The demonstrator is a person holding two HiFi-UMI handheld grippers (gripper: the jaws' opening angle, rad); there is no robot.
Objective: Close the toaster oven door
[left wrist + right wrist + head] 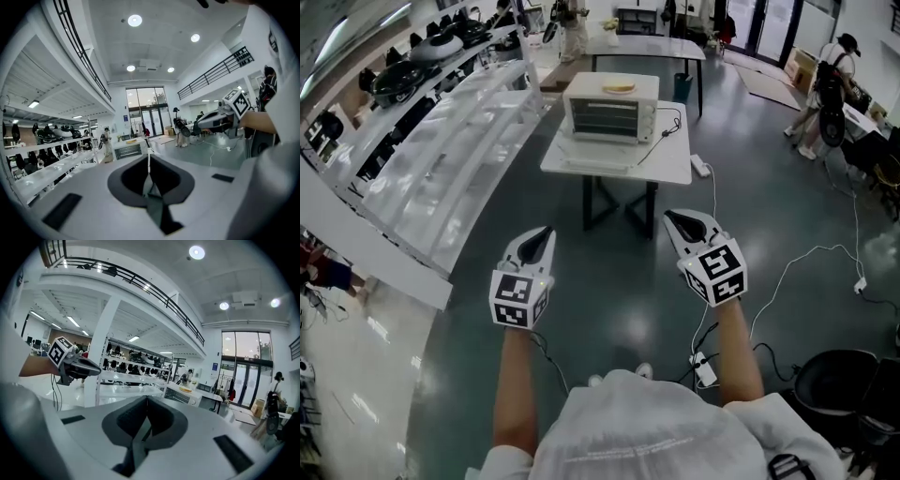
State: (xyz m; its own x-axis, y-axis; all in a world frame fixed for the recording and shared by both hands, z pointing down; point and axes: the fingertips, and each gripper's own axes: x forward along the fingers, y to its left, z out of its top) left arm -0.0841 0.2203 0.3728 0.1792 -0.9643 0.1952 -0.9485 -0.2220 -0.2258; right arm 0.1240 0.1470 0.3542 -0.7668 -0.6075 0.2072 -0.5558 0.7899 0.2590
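Note:
The white toaster oven (609, 108) stands on a small white table (670, 159) some way ahead of me, with its door (598, 156) folded down flat in front. Something round and yellowish (617, 87) lies on its top. My left gripper (546, 232) and right gripper (670, 217) hang side by side in the air well short of the table, both shut and empty. In the left gripper view the oven (127, 150) shows small beyond the shut jaw tips of that gripper (148, 152). The right gripper view has the oven (180, 394) far past its gripper (146, 399).
Long white shelves (450, 159) with dark cookware run along the left. A power strip (699, 165) and white cables (806, 258) lie on the floor right of the table. A person (825, 89) stands far right; a black chair (839, 384) is near right. Another table (647, 45) stands behind.

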